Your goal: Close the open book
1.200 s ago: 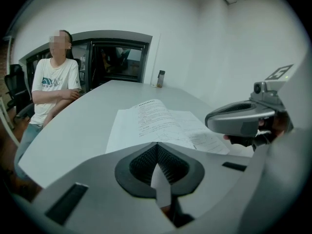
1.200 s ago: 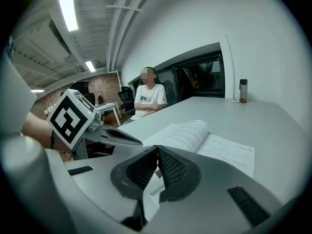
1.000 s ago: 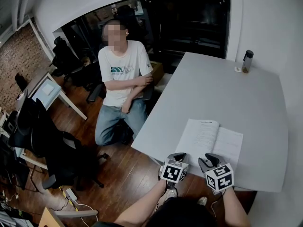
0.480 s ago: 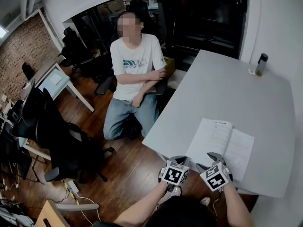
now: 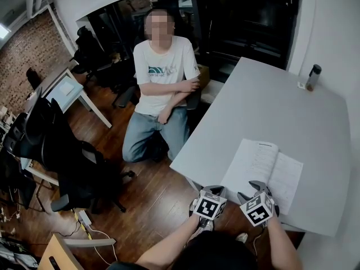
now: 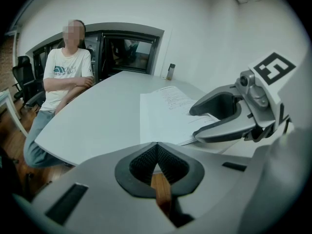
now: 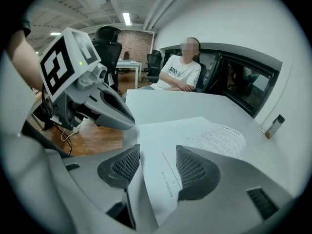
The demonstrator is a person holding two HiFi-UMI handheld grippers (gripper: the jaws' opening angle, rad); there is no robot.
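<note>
Now the open book (image 5: 264,166) lies flat on the near corner of the grey table (image 5: 281,103), its two white pages spread, printed text showing on the left one; its near edge sits close to the table edge in front of the person holding the tools. In the head view the right gripper (image 7: 158,161) hangs over that near edge, about where the two pages meet; its jaws have just been opening and stand wide apart; in the right gripper view the near part of a page runs between the ribbed pads (image 7: 192,167), which do not press on it; whether either pad brushes the paper I cannot tell. Just beside it, the left gripper (image 6: 157,146) hovers by the book's near-left corner, at the table's edge; its jaws are fully together with nothing between them, and a strip of wooden floor shows through the slot below the tips; it points down at a slant, as does the right one. Each tool carries its marker cube towards the holder. At the far side of the table a dark bottle (image 5: 313,77) stands upright by the wall, well apart from the book; a seated person (image 5: 163,75) in a white T-shirt sits with arms crossed beyond the table's left edge; black office chairs (image 5: 62,167) stand on the wood floor at the left.
</note>
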